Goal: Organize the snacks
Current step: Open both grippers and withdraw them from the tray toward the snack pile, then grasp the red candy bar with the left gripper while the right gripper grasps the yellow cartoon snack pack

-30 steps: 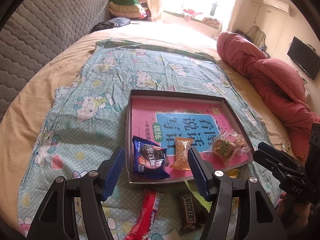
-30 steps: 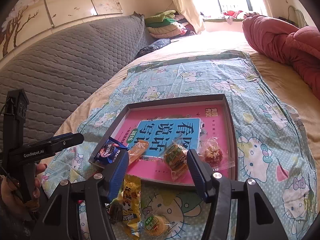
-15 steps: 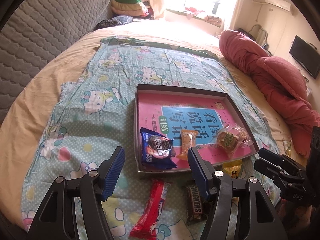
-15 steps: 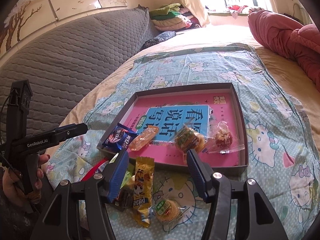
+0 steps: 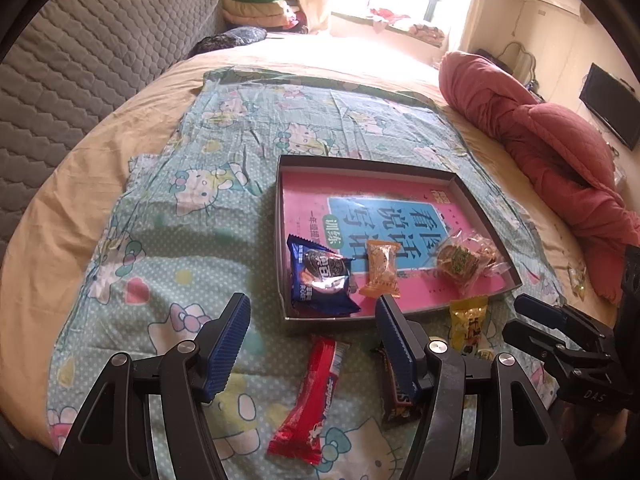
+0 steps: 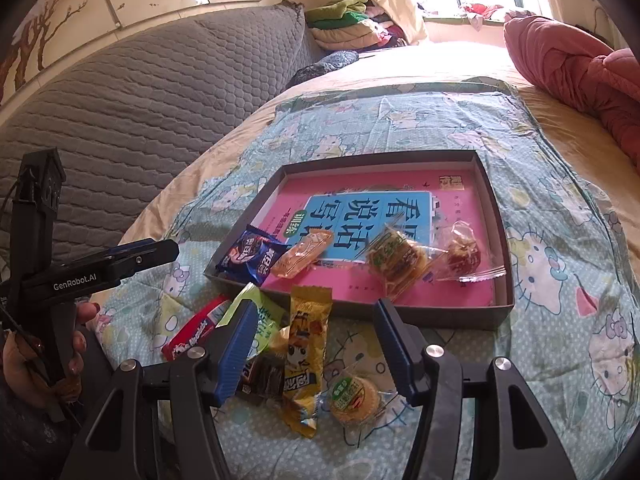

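Note:
A dark shallow box (image 5: 474, 208) with a pink book cover inside lies on the bed; its rim also shows in the right wrist view (image 6: 420, 316). In it lie a blue cookie pack (image 5: 320, 280), an orange pack (image 5: 382, 268) and clear-wrapped pastries (image 5: 460, 262). In front of the box lie a red bar (image 5: 310, 396), a brown Snickers bar (image 5: 394, 396), a yellow pack (image 6: 306, 356), a green pack (image 6: 260, 312) and a round pastry (image 6: 352, 396). My left gripper (image 5: 312, 344) is open above the red bar. My right gripper (image 6: 314, 346) is open above the yellow pack.
A Hello Kitty cloth (image 5: 168, 248) covers the bed under everything. A red quilt (image 5: 552, 148) lies on the right. A grey quilted headboard (image 6: 140, 92) stands on the left. Folded bedding (image 5: 260, 4) is stacked at the far end.
Both grippers have pulled back from the box toward the near edge, so the loose snacks in front of it have come into fuller view. Both stay open.

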Action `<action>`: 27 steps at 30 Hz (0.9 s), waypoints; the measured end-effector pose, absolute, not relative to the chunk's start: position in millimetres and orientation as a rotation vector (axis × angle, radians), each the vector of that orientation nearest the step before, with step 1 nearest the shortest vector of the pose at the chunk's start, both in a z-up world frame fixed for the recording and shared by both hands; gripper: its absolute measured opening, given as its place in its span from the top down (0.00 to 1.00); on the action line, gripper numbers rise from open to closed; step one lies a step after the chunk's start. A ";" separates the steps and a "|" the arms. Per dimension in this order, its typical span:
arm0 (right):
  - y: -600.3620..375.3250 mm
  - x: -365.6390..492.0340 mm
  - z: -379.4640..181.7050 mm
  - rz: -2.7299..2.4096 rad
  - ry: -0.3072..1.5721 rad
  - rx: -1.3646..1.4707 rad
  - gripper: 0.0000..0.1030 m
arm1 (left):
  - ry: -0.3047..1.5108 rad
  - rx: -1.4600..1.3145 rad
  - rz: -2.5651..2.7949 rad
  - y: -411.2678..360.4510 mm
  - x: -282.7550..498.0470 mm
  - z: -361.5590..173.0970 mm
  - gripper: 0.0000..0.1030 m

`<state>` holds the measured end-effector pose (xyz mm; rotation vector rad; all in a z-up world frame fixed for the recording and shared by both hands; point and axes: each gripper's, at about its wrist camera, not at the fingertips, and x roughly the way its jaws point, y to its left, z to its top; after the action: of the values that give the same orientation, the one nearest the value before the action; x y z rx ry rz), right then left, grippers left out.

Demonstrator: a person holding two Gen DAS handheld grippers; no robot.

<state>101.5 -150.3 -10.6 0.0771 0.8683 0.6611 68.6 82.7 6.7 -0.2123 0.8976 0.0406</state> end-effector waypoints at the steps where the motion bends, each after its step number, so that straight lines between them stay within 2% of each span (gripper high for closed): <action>1: -148.8 100.8 -11.3 0.664 0.873 0.073 0.42 | 0.903 -0.212 0.040 82.5 67.4 5.5 0.35; 24: -126.5 87.5 -37.7 0.696 0.960 -0.042 0.42 | 1.057 -0.205 0.013 76.8 50.0 -34.6 0.35; 27: -124.6 88.4 -41.2 0.693 0.965 -0.052 0.44 | 1.079 -0.192 -0.006 72.1 51.4 -42.1 0.35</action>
<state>88.4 -124.6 -41.2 -0.0521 0.9655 0.6934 51.4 72.1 -42.1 -0.1916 1.0785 -0.0060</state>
